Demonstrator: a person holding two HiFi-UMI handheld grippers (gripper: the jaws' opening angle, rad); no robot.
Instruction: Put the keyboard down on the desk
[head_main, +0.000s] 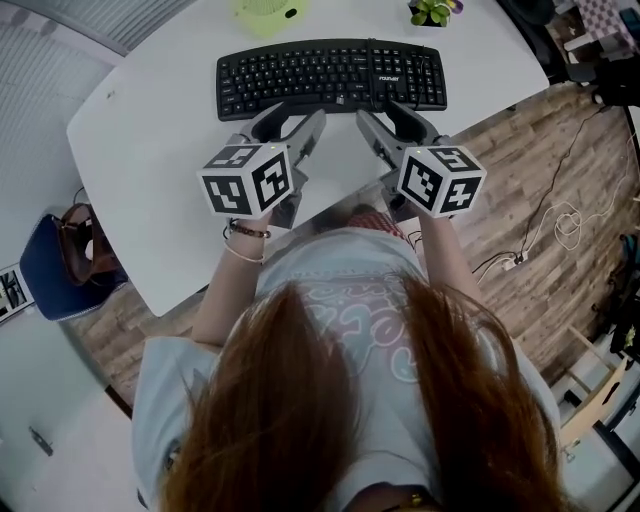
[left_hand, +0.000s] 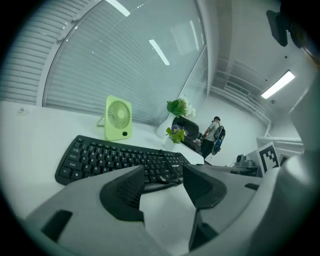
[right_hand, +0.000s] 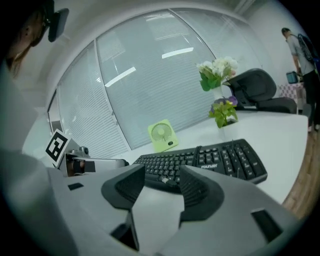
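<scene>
A black keyboard (head_main: 330, 78) lies flat on the white desk (head_main: 150, 170), its long side facing me. My left gripper (head_main: 288, 120) stands open just short of the keyboard's near edge, left of the middle, with only bare desk between its fingers. My right gripper (head_main: 392, 118) is open too, beside it on the right, its tips at the same edge. In the left gripper view the keyboard (left_hand: 120, 157) sits just past the gripper (left_hand: 162, 182). The right gripper view shows the keyboard (right_hand: 210, 157) beyond the gripper (right_hand: 162, 185).
A green desk fan (head_main: 265, 12) and a small potted plant (head_main: 432, 10) stand behind the keyboard at the desk's far edge. A blue chair with a bag (head_main: 60, 265) is at the left. Cables (head_main: 560, 225) lie on the wooden floor at the right.
</scene>
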